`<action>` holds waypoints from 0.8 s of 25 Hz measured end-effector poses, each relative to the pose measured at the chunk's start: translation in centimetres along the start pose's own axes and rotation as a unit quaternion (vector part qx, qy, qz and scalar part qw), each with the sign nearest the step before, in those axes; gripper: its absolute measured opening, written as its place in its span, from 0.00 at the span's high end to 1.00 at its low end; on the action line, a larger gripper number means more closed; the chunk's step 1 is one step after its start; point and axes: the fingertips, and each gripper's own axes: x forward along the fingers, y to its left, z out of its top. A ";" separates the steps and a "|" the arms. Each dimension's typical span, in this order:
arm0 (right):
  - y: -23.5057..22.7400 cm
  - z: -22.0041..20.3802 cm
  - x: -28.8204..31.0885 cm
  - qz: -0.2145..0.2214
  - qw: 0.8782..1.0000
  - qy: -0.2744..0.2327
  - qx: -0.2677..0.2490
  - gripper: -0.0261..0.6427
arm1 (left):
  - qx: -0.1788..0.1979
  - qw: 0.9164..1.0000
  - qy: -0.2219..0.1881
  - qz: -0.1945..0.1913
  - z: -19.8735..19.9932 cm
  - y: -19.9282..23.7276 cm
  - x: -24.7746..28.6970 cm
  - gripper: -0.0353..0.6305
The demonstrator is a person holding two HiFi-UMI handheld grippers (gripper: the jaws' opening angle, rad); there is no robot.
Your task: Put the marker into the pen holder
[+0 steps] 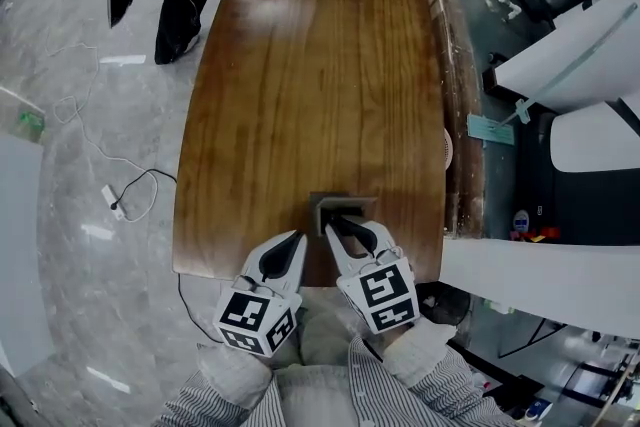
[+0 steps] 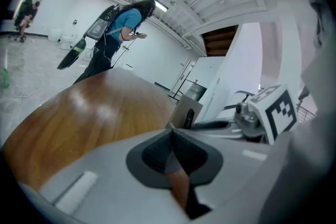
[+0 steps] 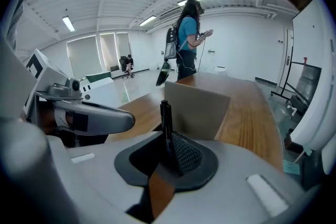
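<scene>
The right gripper [image 3: 169,140] has its jaws clenched on the black marker [image 3: 166,115], which stands upright between them, its end sticking out past the jaw tips; just beyond it rises the near wall of the holder [image 3: 197,107], which stands near the front edge of the wooden bench [image 1: 310,65]; the left gripper [image 2: 170,135] hangs beside the right, jaws pressed together with nothing between them.

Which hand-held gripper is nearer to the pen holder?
Right. The right hand-held gripper, shut on the marker, has its tips at the near side of the pen holder. The left hand-held gripper, shut and empty, sits off to the holder's left.
</scene>
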 end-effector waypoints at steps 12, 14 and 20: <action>0.0 0.4 0.3 0.005 1.000 0.018 -0.014 0.88 | -0.005 1.000 -0.004 0.005 0.1 0.2 -0.6 0.94; 0.1 0.7 0.2 0.005 1.000 0.013 -0.017 0.85 | -0.005 1.000 -0.004 0.005 0.0 0.2 -0.7 0.94; 0.0 0.6 0.2 0.001 1.000 0.010 -0.017 0.83 | -0.004 1.000 -0.004 0.004 -0.2 0.2 -0.7 0.94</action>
